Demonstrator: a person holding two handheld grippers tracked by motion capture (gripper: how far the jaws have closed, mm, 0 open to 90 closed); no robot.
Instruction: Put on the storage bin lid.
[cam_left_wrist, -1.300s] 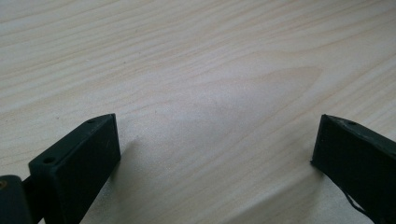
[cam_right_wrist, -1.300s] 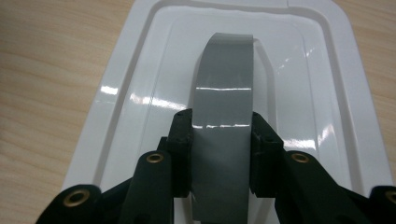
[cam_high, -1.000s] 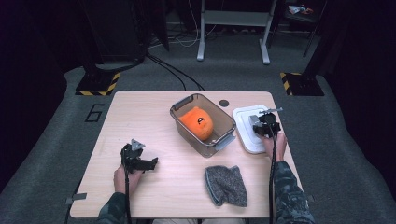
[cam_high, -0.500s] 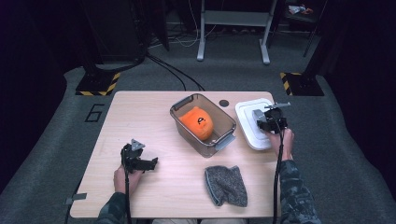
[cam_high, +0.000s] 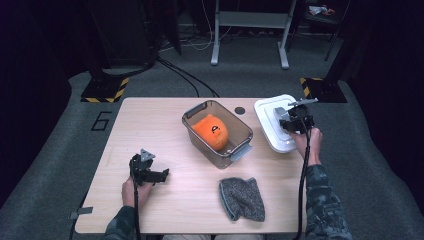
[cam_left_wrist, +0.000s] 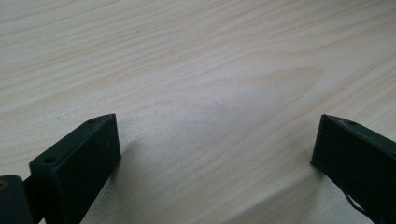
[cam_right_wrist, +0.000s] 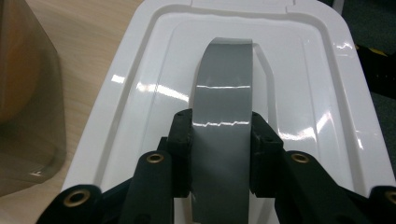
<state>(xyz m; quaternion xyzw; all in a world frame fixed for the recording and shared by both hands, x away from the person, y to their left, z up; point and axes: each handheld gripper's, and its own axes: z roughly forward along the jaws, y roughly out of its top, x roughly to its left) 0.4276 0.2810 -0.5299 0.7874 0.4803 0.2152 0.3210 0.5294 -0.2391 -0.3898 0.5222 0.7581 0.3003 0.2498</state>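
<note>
The right tongs (cam_right_wrist: 219, 154) are clamped on the grey handle strip (cam_right_wrist: 223, 116) of the white lid (cam_high: 272, 125), and compared with the pictures from a second ago the lid is now sitting higher and tilted in the high view, its far edge lifting clear of the counter (cam_high: 165, 125) near the right edge. That is reading as the lid being picked up, most likely to be carried over to the clear bin (cam_high: 240, 134), which is standing open near the middle of the counter with an orange ball-like thing (cam_high: 210, 131) inside; the lid is not yet over the bin and is hanging beside its right wall. The left tongs (cam_high: 157, 176) are keeping their place near the front left corner of the counter, jaws standing apart with nothing between them. The right gripper view is giving what the high view cannot: both pads are pressing the two sides of the grey strip, and the lid's glossy recessed top is running away from the camera, with the bin's brownish wall at the left margin. The left gripper view is giving bare wood grain between two wide-set black jaws. The high view alone is placing the grey knitted cloth (cam_high: 242, 199) near the front edge and a small dark disc (cam_high: 240, 110) behind the bin.
</note>
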